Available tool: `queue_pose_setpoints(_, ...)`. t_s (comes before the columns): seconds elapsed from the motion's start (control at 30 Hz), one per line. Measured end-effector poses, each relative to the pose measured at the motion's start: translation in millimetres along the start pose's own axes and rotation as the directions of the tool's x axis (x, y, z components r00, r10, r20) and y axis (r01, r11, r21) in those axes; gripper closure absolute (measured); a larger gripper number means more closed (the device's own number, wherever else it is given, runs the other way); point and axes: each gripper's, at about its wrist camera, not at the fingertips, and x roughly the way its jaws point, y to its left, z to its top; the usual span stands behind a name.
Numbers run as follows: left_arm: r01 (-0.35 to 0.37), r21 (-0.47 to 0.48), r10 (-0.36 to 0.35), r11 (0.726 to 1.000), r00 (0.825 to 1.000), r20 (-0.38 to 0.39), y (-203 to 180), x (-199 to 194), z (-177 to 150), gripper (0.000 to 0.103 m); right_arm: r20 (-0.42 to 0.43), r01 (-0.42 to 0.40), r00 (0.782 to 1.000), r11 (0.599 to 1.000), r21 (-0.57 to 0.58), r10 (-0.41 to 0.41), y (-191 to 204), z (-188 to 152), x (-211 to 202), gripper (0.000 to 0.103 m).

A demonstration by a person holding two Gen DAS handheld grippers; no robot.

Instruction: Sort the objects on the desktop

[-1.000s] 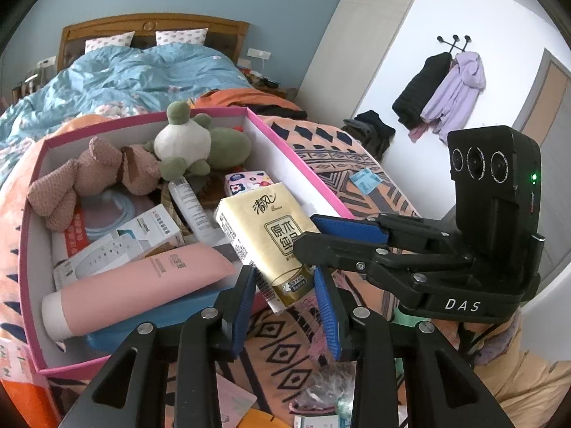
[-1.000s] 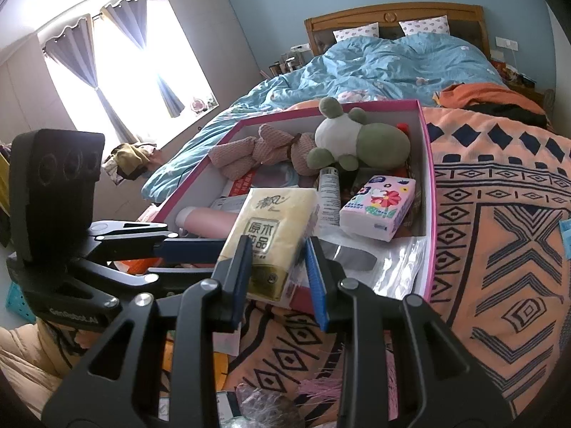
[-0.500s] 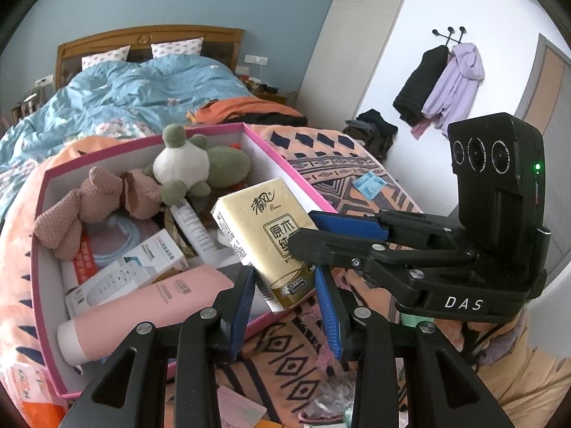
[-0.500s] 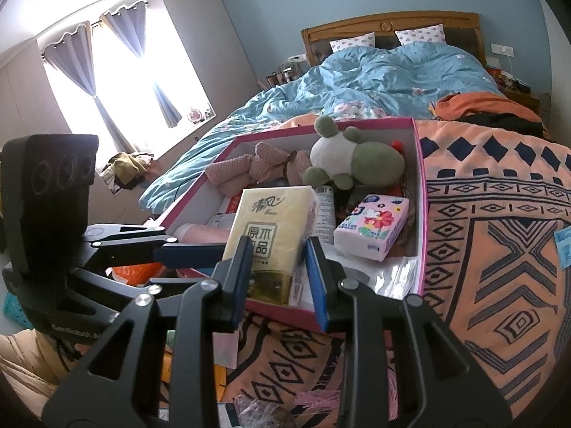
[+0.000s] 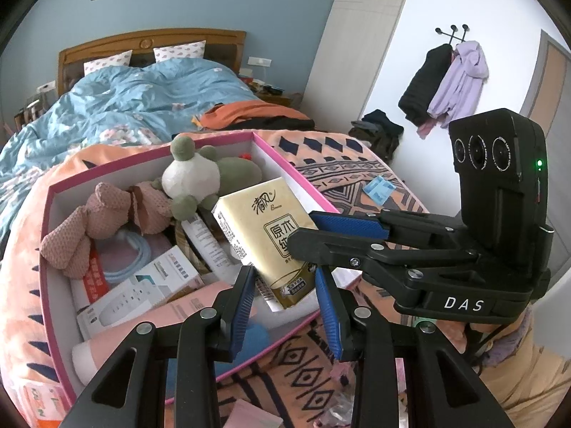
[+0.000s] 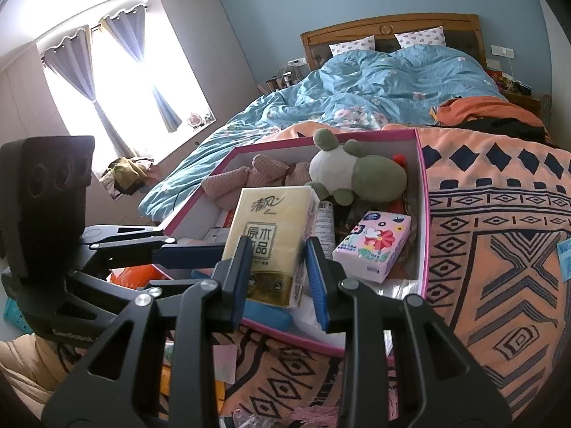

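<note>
A yellow tissue pack (image 5: 262, 228) with Chinese print is held upright above the near edge of a pink-rimmed box (image 5: 296, 180). My right gripper (image 6: 280, 267) is shut on the tissue pack (image 6: 273, 235). My left gripper (image 5: 285, 285) is at the pack's lower end, its blue pads either side of it with a small gap. The right gripper also shows in the left wrist view (image 5: 314, 230). The box holds a green frog plush (image 5: 200, 174), a pink plush (image 5: 103, 214), a pink tube (image 5: 171, 317), a white carton (image 5: 142, 292) and a flowered tissue pack (image 6: 373, 246).
The box (image 6: 423, 192) sits on an orange patterned blanket (image 6: 499, 221) on a bed with a blue duvet (image 6: 374, 85). Loose papers and wrappers (image 5: 249, 417) lie near me. A small blue packet (image 5: 380, 189) lies on the blanket. Coats (image 5: 442, 82) hang on the wall.
Both grippers have lifted and pulled back with the tissue pack, so the box looks lower and farther away. The right gripper's hold on the pack is unchanged.
</note>
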Motion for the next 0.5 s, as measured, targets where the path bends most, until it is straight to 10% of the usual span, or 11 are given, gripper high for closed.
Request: queue_pose_setpoints(0.5,-0.006,-0.016,0.006,1.000,1.000,-0.017,16,15,7,0.068,-0.022,0.006,1.000,1.000,0.016,-0.006,-7,9,20,0.064)
